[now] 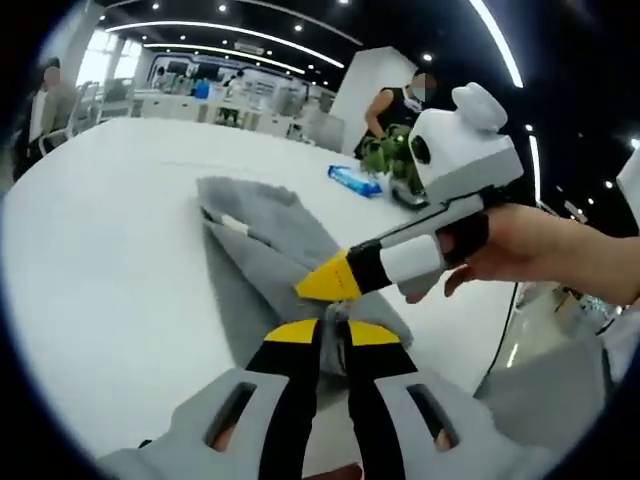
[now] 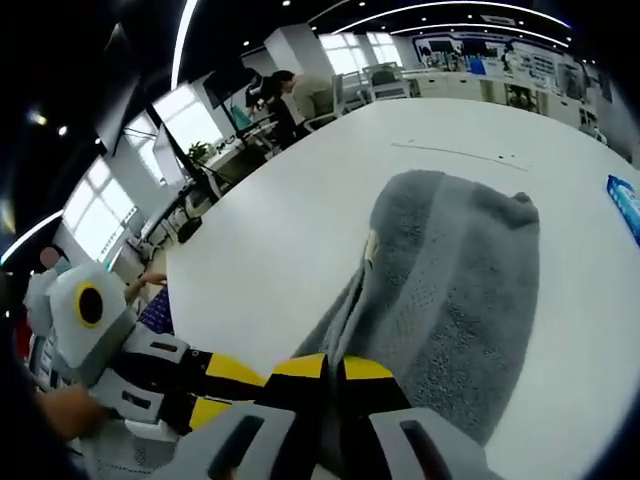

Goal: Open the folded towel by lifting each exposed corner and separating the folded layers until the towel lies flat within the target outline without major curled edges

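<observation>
A folded grey terry-cloth towel [image 1: 262,262] lies on a round white table [image 1: 100,250], stretching straight ahead of both grippers. The left gripper [image 1: 333,333] is closed on the towel's near edge. The right gripper [image 2: 331,368] pinches that edge too, just beside it.

I see a flat blue packet [image 1: 354,181] beside a green leafy plant [image 1: 391,153] on the white table [image 1: 100,230].

Bright ceiling light strips [image 1: 230,40] and windows [image 2: 180,120] light both views evenly; edges bend and soften.
</observation>
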{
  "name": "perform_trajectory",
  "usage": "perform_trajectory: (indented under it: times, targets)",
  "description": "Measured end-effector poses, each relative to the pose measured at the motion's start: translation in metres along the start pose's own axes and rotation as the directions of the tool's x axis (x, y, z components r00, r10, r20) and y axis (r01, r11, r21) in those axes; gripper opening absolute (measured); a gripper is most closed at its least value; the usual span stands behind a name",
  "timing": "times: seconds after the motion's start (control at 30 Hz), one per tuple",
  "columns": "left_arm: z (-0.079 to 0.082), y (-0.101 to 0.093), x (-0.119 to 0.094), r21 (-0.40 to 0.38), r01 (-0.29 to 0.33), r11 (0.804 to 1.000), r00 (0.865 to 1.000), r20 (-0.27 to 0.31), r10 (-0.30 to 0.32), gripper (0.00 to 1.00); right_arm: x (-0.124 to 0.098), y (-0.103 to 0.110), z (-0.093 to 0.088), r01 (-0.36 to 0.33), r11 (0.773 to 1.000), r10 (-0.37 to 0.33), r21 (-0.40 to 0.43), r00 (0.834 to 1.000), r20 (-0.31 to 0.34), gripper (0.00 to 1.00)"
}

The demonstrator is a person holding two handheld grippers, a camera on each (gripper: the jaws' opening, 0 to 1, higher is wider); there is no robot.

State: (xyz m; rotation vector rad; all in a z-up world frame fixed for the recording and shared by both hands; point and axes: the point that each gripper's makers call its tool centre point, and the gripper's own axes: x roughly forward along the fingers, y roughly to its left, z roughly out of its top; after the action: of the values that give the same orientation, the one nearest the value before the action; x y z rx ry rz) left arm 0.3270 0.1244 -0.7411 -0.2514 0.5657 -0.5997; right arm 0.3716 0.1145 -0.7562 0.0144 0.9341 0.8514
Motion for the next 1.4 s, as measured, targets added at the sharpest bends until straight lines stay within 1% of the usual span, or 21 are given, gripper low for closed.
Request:
perform_trajectory:
  times: [0.17, 0.23, 0.27, 0.37, 0.43, 0.5, 0.53, 0.57, 0.6, 0.63, 0.67, 0.7, 0.73, 0.8, 0.9, 1.2, 1.4]
  targets:
    - [-0.005, -0.001, 0.002, 0.017, -0.004, 1.0, 1.0, -0.017, 0.005, 0.09, -0.014, -0.009, 0.002, 0.011, 1.0, -0.012, 0.022, 1.0, 0.017, 0.0]
    - [-0.011, 0.004, 0.003, 0.057, -0.034, 0.998, 0.998, -0.047, 0.037, 0.08, -0.019, -0.015, 0.006, 0.036, 0.999, -0.036, 0.007, 0.999, 0.041, 0.0]
    - [-0.012, 0.006, 0.003, 0.062, -0.045, 0.997, 0.997, -0.053, 0.048, 0.08, -0.023, -0.019, 0.007, 0.043, 0.999, -0.043, 0.005, 0.998, 0.046, 0.0]
    - [-0.017, 0.009, 0.005, 0.052, -0.058, 0.997, 0.995, -0.077, 0.062, 0.08, -0.031, -0.026, 0.01, 0.044, 0.998, -0.046, 0.035, 0.997, 0.06, 0.0]
    - [-0.023, 0.013, 0.005, 0.061, -0.078, 0.995, 0.992, -0.094, 0.084, 0.09, -0.036, -0.031, 0.01, 0.054, 0.998, -0.057, 0.042, 0.996, 0.066, 0.0]
    - [-0.033, 0.021, 0.004, 0.093, -0.115, 0.989, 0.982, -0.141, 0.127, 0.09, -0.04, -0.036, 0.01, 0.066, 0.997, -0.069, 0.041, 0.995, 0.071, 0.0]
    - [-0.044, 0.03, 0.004, 0.1, -0.146, 0.984, 0.969, -0.186, 0.163, 0.09, -0.044, -0.039, 0.01, 0.074, 0.996, -0.078, 0.046, 0.994, 0.075, 0.0]
    - [-0.047, 0.032, 0.003, 0.105, -0.154, 0.982, 0.963, -0.205, 0.173, 0.09, -0.048, -0.043, 0.01, 0.083, 0.995, -0.087, 0.052, 0.993, 0.08, 0.0]
    - [-0.057, 0.039, 0.001, 0.131, -0.173, 0.976, 0.946, -0.253, 0.202, 0.08, -0.05, -0.046, 0.01, 0.088, 0.995, -0.092, 0.057, 0.992, 0.083, 0.0]
    - [-0.059, 0.042, 0.001, 0.155, -0.186, 0.97, 0.938, -0.265, 0.222, 0.07, -0.054, -0.05, 0.01, 0.094, 0.993, -0.1, 0.065, 0.991, 0.09, 0.0]
    - [-0.054, 0.042, 0.004, 0.193, -0.172, 0.966, 0.95, -0.228, 0.214, 0.06, -0.056, -0.053, 0.01, 0.099, 0.992, -0.106, 0.073, 0.99, 0.093, 0.0]
    - [-0.054, 0.039, 0.005, 0.188, -0.161, 0.969, 0.954, -0.22, 0.202, 0.07, -0.059, -0.055, 0.009, 0.104, 0.991, -0.111, 0.079, 0.989, 0.096, 0.0]
    - [-0.056, 0.038, 0.004, 0.178, -0.168, 0.97, 0.951, -0.23, 0.207, 0.07, -0.062, -0.059, 0.008, 0.111, 0.99, -0.119, 0.085, 0.988, 0.098, 0.0]
    - [-0.055, 0.039, 0.004, 0.181, -0.167, 0.969, 0.953, -0.224, 0.206, 0.07, -0.067, -0.065, 0.006, 0.126, 0.987, -0.135, 0.095, 0.986, 0.101, 0.0]
    - [-0.054, 0.04, 0.004, 0.151, -0.171, 0.974, 0.955, -0.218, 0.201, 0.07, -0.074, -0.072, 0.003, 0.138, 0.985, -0.148, 0.099, 0.983, 0.106, 0.0]
    - [-0.054, 0.041, 0.003, 0.137, -0.168, 0.976, 0.958, -0.211, 0.194, 0.07, -0.091, -0.092, -0.007, 0.191, 0.977, -0.201, 0.098, 0.974, 0.101, 0.0]
    - [-0.055, 0.04, 0.002, 0.117, -0.168, 0.979, 0.96, -0.205, 0.189, 0.07, -0.102, -0.105, -0.017, 0.217, 0.966, -0.232, 0.144, 0.968, 0.095, 0.0]
